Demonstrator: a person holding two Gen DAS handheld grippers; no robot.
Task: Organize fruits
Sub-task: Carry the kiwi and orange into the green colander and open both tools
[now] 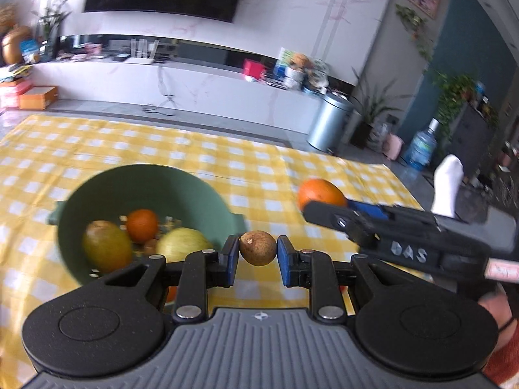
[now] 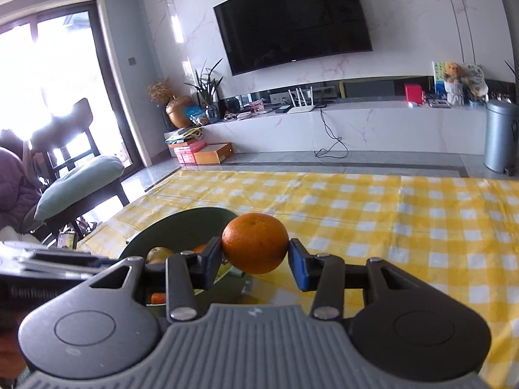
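Two fruits are held above the table (image 1: 324,168): the left claw (image 1: 258,253) clamps a small brown fruit (image 1: 258,248); the right claw (image 2: 256,253) clamps a glossy orange (image 2: 255,243). Green bowl (image 1: 97,188), at ten o'clock from the left claw, holds several fruits. Ideally each descends over the bowl before release, one at a time, avoiding collision.

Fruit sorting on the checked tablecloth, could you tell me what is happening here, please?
A person holds a pair of tongs in each hand. The left tongs are shut on a small brown fruit, and the right tongs grip an orange; both are held above the yellow checked tablecloth. Beside them stands a green bowl that already holds a pear, a small orange and a pale fruit.
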